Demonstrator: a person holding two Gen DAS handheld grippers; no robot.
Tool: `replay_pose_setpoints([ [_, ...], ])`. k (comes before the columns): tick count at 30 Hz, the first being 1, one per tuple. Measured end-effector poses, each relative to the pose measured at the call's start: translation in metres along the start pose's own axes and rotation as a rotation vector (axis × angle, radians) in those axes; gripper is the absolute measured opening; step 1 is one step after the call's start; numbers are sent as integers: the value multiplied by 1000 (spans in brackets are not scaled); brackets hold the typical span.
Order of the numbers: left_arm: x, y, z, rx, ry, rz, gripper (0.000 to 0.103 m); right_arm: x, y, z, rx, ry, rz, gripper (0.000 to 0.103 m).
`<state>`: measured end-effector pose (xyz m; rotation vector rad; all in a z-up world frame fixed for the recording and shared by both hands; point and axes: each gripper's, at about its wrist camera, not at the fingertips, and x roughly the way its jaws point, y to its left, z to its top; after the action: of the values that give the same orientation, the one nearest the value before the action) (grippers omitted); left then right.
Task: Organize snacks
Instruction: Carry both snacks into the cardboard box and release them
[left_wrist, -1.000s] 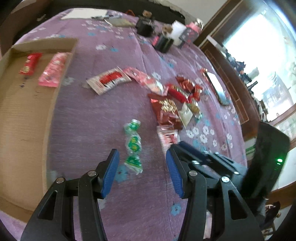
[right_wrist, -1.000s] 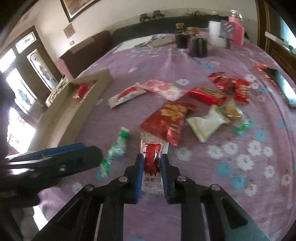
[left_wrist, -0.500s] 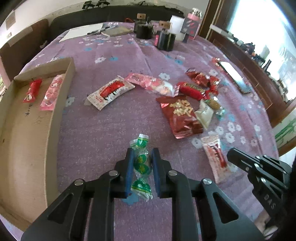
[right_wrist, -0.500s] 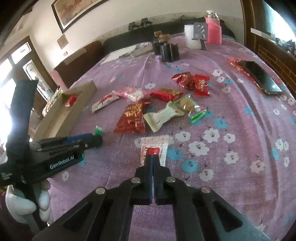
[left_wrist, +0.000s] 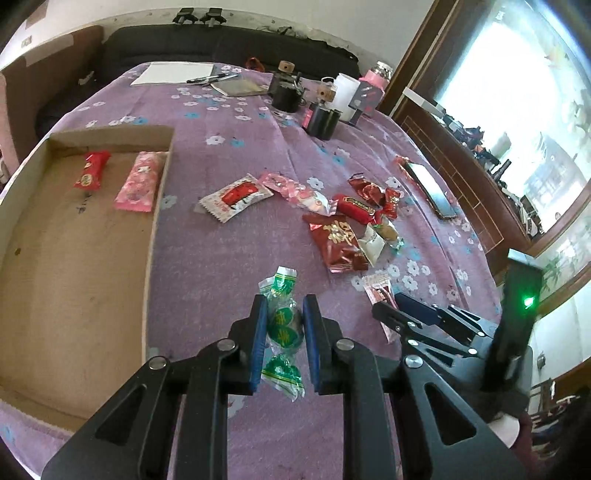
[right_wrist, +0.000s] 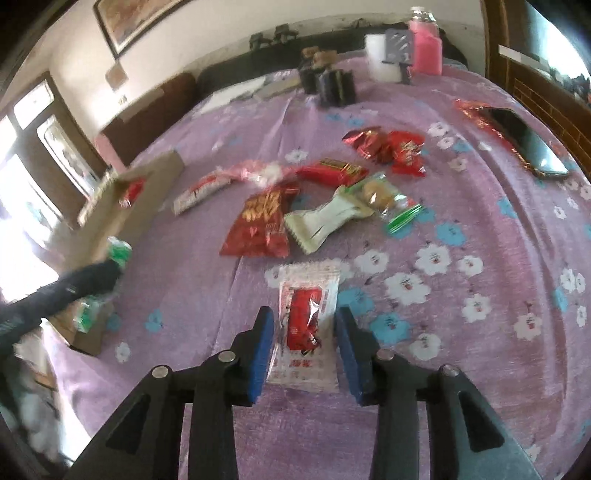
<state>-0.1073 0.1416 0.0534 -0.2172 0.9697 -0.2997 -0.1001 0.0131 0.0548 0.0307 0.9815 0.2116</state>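
Observation:
My left gripper (left_wrist: 285, 306) is shut on a strip of green wrapped candies (left_wrist: 281, 373), held a little above the purple flowered cloth. The strip's ends stick out above and below the blue pads. The jaws of my right gripper (right_wrist: 306, 328) are opening. A white packet with a red bar inside (right_wrist: 308, 314) lies flat on the cloth between them, and the pads do not press on it. A cardboard tray (left_wrist: 74, 280) at the left holds a red packet (left_wrist: 91, 174) and a pink packet (left_wrist: 142, 181). The right gripper (left_wrist: 388, 308) also shows beside the left one.
Loose snacks lie mid-table: a white and red packet (left_wrist: 236, 197), a pink packet (left_wrist: 299, 192), a red pouch (left_wrist: 338, 240), a cream wafer pack (right_wrist: 325, 218), a bagged cookie (right_wrist: 384, 199) and red foil candies (right_wrist: 388, 147). A phone (right_wrist: 528, 144) lies right; black holders (left_wrist: 321, 118) and bottles stand at the back.
The left jaws closed on the green candy strip and raised it. The right jaws, shut on the white packet before, have parted and the packet lies on the cloth.

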Motion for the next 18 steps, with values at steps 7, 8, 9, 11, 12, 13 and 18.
replay_pose_setpoints([
  [7,-37,35,3,-83,-46,-64,17,-12,0,0,17,-24,61,21],
  [8,-44,41,5,-89,-59,-61,17,-18,-1,2,27,-36,79,21],
  [9,-51,47,7,-95,-73,-57,17,-26,-1,5,36,-54,99,21],
  [11,-65,62,14,-108,-96,-38,17,-44,1,16,49,-94,156,21],
  [12,-69,70,17,-116,-104,-27,17,-55,4,24,52,-113,193,21],
  [13,-75,82,23,-130,-115,-4,17,-68,7,33,51,-137,231,21],
  [18,-93,126,48,-154,-161,114,17,-127,37,89,-2,-250,375,21],
])
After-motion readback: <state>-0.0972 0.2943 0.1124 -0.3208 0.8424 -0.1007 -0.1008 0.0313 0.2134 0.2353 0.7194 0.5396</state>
